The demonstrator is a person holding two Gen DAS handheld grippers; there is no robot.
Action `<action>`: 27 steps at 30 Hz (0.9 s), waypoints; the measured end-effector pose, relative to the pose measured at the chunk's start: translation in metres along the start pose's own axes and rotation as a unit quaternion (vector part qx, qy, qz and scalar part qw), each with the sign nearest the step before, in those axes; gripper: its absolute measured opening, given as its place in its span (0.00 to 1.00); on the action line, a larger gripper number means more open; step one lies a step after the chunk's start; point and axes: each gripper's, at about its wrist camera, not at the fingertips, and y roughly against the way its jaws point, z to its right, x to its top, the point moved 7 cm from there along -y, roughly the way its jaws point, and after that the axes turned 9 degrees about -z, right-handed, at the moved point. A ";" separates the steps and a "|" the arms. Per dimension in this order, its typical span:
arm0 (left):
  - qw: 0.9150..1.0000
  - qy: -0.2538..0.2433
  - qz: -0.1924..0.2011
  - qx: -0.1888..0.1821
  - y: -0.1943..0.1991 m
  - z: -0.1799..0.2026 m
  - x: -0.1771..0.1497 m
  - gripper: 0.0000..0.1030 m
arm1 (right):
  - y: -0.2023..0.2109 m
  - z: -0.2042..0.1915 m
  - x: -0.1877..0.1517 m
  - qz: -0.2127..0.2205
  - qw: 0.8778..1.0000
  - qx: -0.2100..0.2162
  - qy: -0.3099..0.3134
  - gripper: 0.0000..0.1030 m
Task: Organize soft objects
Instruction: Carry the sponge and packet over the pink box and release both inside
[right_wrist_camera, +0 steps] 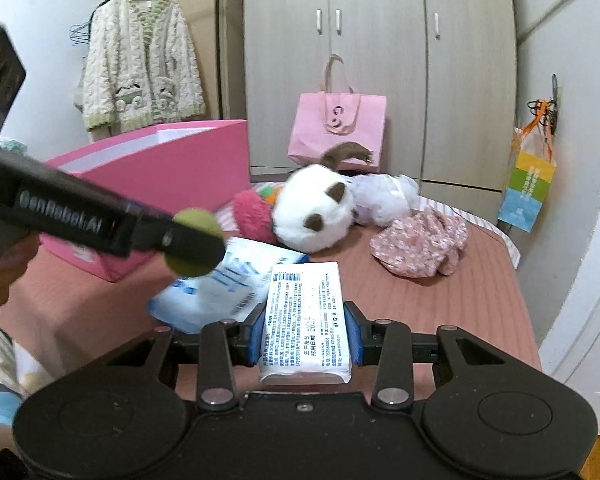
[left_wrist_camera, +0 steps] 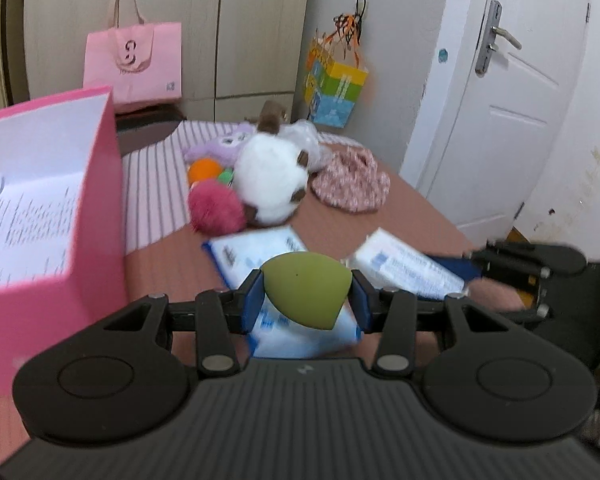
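Observation:
My left gripper point(left_wrist_camera: 307, 296) is shut on a green teardrop sponge point(left_wrist_camera: 306, 290) and holds it above a blue-and-white tissue pack point(left_wrist_camera: 260, 250). It also shows in the right wrist view point(right_wrist_camera: 194, 246) with the sponge point(right_wrist_camera: 198, 220). My right gripper point(right_wrist_camera: 306, 336) is shut on a white tissue pack point(right_wrist_camera: 306, 320), also in the left wrist view point(left_wrist_camera: 404, 266). A white plush point(right_wrist_camera: 314, 212), a pink pompom point(left_wrist_camera: 216, 210), an orange ball point(left_wrist_camera: 205, 170), a purple plush point(left_wrist_camera: 220, 146) and a floral pouch point(right_wrist_camera: 420, 246) lie on the bed.
An open pink box point(left_wrist_camera: 96, 184) stands at the left on the bed point(right_wrist_camera: 440, 300). A pink tote point(right_wrist_camera: 338, 128) and wardrobe stand behind. A colourful bag point(left_wrist_camera: 334, 86) hangs by the white door point(left_wrist_camera: 500, 120). A cardigan point(right_wrist_camera: 140, 64) hangs at the left.

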 end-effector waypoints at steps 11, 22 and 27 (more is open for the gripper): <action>0.998 0.018 -0.055 0.016 0.046 -0.036 -0.056 0.43 | 0.017 -0.064 0.010 -0.048 0.995 0.080 0.019 0.43; 0.995 0.047 -0.079 0.043 0.100 -0.086 -0.082 0.43 | 0.017 -0.142 0.025 -0.088 0.977 0.169 0.094 0.43; 0.996 0.038 -0.061 0.054 0.121 -0.106 -0.072 0.43 | 0.014 -0.168 0.048 -0.097 0.969 0.195 0.114 0.43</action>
